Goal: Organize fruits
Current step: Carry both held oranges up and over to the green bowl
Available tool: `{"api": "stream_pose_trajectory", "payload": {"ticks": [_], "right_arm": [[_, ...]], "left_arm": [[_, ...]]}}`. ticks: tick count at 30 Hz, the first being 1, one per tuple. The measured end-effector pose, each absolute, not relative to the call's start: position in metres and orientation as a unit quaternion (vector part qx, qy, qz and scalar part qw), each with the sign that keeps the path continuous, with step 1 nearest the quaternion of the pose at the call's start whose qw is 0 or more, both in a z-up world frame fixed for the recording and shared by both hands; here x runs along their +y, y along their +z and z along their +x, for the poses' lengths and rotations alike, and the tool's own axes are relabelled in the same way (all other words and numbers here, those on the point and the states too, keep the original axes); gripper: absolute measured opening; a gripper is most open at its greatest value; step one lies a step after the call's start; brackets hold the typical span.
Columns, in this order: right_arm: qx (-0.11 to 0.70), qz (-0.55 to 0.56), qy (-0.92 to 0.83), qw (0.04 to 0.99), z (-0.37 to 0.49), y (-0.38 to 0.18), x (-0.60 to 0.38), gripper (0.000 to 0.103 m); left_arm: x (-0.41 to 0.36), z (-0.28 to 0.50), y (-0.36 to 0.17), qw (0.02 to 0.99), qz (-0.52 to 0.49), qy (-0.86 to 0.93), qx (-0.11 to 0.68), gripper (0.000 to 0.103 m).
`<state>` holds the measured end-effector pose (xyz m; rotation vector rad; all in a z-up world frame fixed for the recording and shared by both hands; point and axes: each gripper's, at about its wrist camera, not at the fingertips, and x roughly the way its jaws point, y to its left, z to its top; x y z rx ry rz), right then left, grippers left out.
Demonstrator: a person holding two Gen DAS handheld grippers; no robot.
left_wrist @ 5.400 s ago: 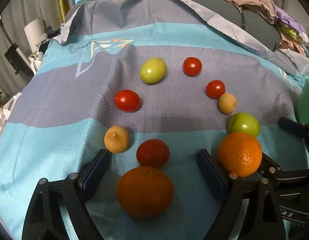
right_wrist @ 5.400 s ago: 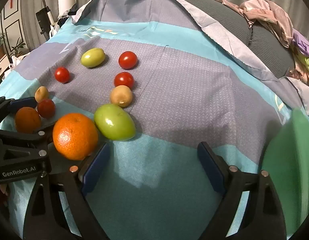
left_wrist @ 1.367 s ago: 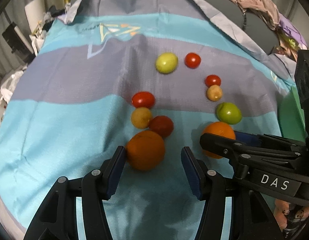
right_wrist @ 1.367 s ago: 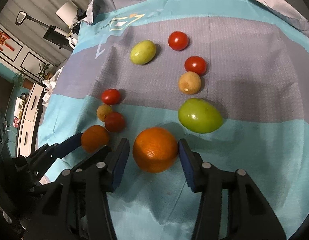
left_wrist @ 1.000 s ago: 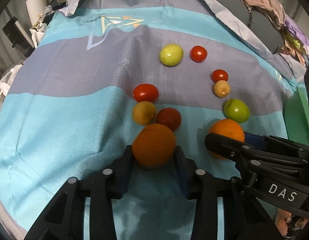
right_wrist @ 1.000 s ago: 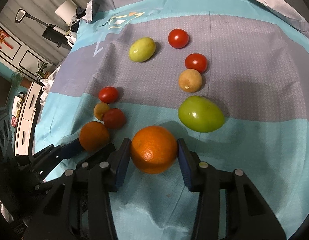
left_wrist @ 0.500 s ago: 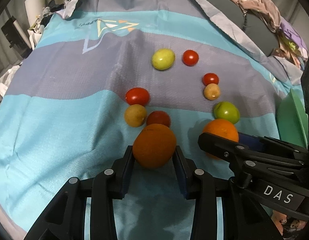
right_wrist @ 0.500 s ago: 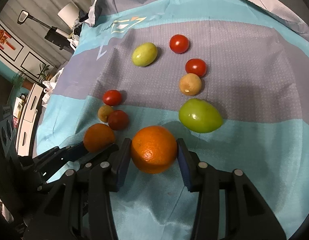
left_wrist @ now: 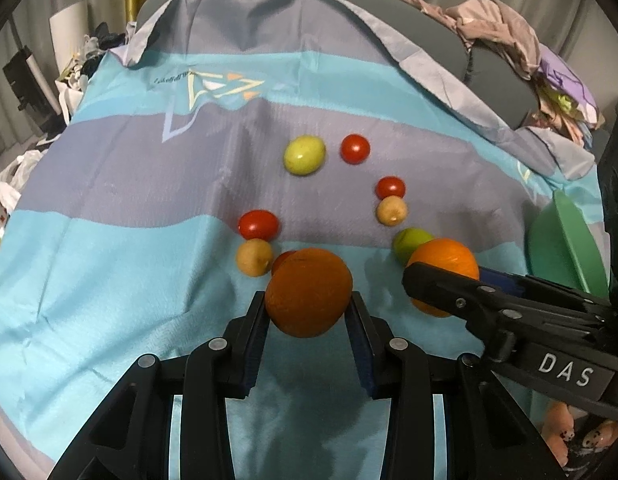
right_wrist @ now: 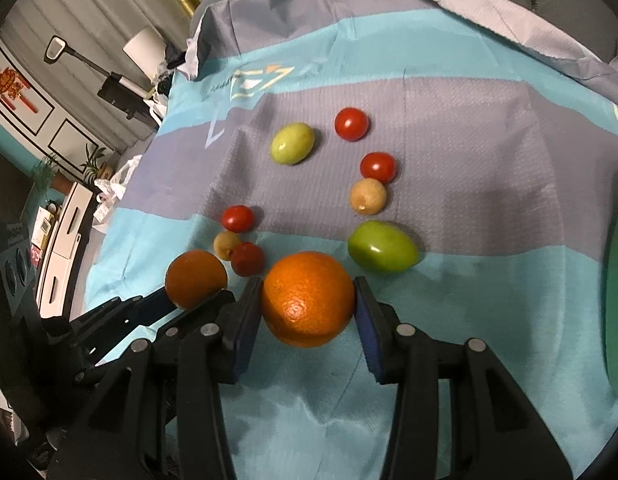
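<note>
My left gripper (left_wrist: pixel 308 312) is shut on a dark orange (left_wrist: pixel 308 292) and holds it above the cloth; it also shows in the right wrist view (right_wrist: pixel 195 278). My right gripper (right_wrist: pixel 307 300) is shut on a bright orange (right_wrist: pixel 307 298), which also shows in the left wrist view (left_wrist: pixel 445 260). On the cloth lie green fruits (right_wrist: pixel 383 246) (right_wrist: pixel 291 143), red tomatoes (right_wrist: pixel 351 124) (right_wrist: pixel 378 167) (right_wrist: pixel 237 218) (right_wrist: pixel 247 258) and tan fruits (right_wrist: pixel 368 196) (right_wrist: pixel 225 244).
A green plate (left_wrist: pixel 565 244) lies at the right edge of the striped blue and grey cloth (left_wrist: pixel 109 184). A pile of clothes (left_wrist: pixel 509 40) sits at the back right. Household clutter (right_wrist: pixel 69 200) stands off the left edge.
Both grippers have closed on their oranges and lifted them slightly off the cloth. The other fruits have not moved.
</note>
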<state>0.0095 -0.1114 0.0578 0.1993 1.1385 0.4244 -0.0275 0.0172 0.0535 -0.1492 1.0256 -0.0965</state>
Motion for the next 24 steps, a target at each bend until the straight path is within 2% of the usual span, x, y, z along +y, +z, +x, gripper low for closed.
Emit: {"api": "stream_pose_trajectory", "payload": {"ticks": [24], "right_arm": [[0.461, 0.140, 0.158, 0.862, -0.004, 0.112, -0.176, 0.045]], "left_arm": [[-0.016, -0.025, 0.089, 0.888, -0.053, -0.067, 0.451, 0.040]]}}
